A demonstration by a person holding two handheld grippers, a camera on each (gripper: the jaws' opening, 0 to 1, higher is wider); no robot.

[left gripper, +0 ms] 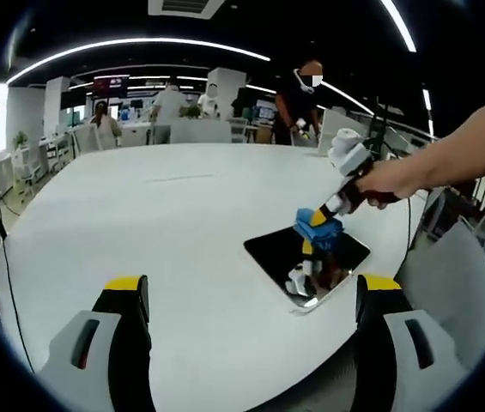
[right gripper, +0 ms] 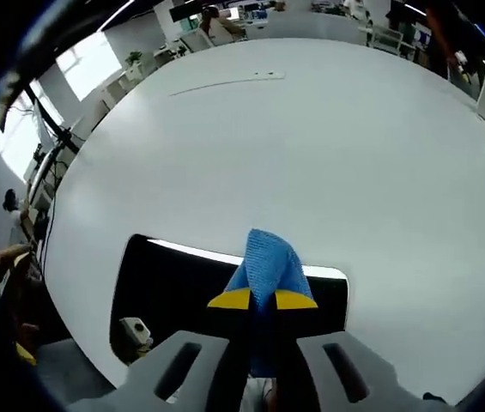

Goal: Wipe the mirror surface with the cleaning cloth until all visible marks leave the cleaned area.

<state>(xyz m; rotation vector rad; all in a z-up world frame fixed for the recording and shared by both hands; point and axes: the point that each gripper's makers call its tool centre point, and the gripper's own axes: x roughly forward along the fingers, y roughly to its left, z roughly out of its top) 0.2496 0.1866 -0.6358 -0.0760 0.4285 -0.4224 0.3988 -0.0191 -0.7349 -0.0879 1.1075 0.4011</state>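
A dark rectangular mirror [left gripper: 287, 256] lies flat on the white table, right of centre in the left gripper view. The right gripper [left gripper: 319, 225], held by a person's hand, points down at it with a blue cloth [left gripper: 314, 220] clamped in its jaws and pressed on the glass. In the right gripper view the blue cloth [right gripper: 265, 263] sticks out between the yellow-tipped jaws of my right gripper [right gripper: 262, 299], resting on the mirror [right gripper: 173, 292] at its far edge. My left gripper [left gripper: 251, 287] hovers open over bare table, short of the mirror, holding nothing.
The big white table [left gripper: 156, 223] stretches far behind the mirror. Its near edge runs just past the mirror's right side. People stand at desks in the background. Cables hang at the table's left edge [left gripper: 2, 249].
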